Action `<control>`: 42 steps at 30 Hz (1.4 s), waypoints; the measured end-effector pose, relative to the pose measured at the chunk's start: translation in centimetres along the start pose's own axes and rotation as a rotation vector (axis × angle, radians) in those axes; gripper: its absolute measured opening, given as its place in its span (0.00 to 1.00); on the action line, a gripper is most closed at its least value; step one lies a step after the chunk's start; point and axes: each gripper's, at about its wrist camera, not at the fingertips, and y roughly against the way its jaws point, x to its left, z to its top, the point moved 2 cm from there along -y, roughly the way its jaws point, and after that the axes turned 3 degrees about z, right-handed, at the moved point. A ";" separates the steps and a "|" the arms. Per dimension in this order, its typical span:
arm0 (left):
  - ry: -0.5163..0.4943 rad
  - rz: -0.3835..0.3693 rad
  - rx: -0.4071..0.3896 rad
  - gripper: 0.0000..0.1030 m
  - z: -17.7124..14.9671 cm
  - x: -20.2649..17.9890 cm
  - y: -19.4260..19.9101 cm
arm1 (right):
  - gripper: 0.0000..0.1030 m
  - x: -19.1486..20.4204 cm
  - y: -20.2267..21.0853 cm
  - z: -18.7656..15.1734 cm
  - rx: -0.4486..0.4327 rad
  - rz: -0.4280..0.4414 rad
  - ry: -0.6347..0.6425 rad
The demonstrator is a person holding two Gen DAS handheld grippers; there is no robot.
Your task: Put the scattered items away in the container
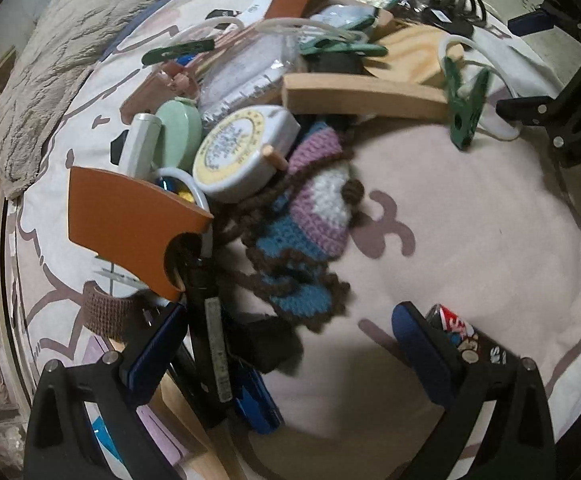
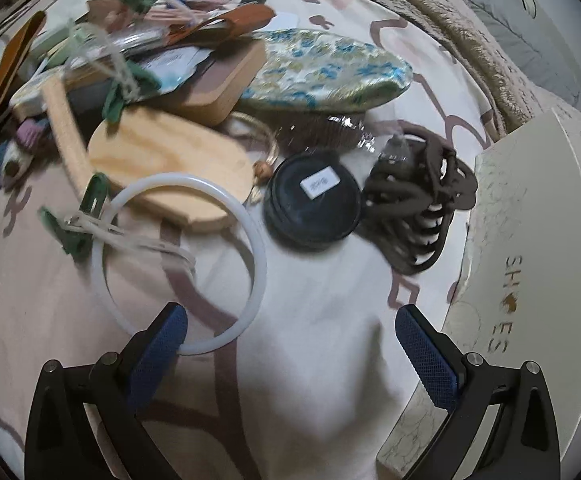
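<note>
A heap of small items lies on a pink-and-white patterned bedsheet. In the left wrist view my left gripper stands open just short of a crocheted purple-blue pouch, with a round white tape measure and an orange leather piece beyond. In the right wrist view my right gripper is open over bare sheet; a white plastic ring lies at its left finger, and a black round tin and a dark hair claw sit ahead. A white shoe box stands to the right.
A wooden paddle-shaped board, green clothes pegs on cords and a floral brocade pouch crowd the heap. A grey fleece blanket lies behind it. My right gripper shows at the far right of the left wrist view.
</note>
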 end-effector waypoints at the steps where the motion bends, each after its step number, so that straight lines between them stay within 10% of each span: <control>1: -0.001 -0.001 0.003 1.00 -0.1 -0.1 0.1 | 1.00 0.1 0.0 -0.2 0.002 0.006 0.005; 22: -0.064 -0.003 -0.069 1.00 -2.4 -1.4 3.3 | 1.00 0.1 -0.1 -4.3 0.025 0.195 0.007; 42: -0.182 -0.253 -0.157 1.00 -3.4 -7.8 5.5 | 1.00 0.7 0.0 -5.1 -0.006 0.239 0.051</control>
